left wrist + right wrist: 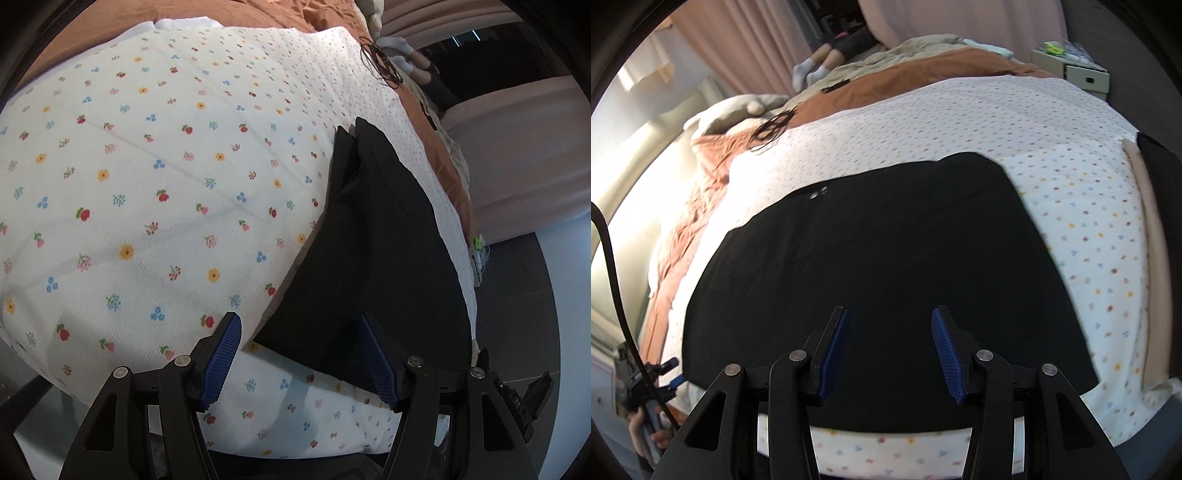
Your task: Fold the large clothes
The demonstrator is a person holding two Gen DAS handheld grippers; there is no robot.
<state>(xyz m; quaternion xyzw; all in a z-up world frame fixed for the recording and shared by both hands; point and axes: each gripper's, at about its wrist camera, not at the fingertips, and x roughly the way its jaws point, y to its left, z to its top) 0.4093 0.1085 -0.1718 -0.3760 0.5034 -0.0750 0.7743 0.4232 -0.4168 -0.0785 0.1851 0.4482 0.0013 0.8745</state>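
Note:
A black garment [886,251] lies flat and folded on the floral sheet [1089,221] of a bed. In the right wrist view my right gripper [890,347] hovers over the garment's near part. It is open, with the cloth lying flat below the blue pads and nothing pinched. In the left wrist view the same garment [376,240] runs along the right side of the sheet [147,166]. My left gripper [301,350] is open at the garment's near left corner. One pad [376,358] is over the black cloth and the other over the sheet.
An orange blanket [923,70] covers the far side of the bed, with a tangle of black wire [774,125] at its edge. A person's legs in white socks [812,70] rest at the back. A beige and black cloth pile [1152,206] lies at the right. A hand [646,439] shows at lower left.

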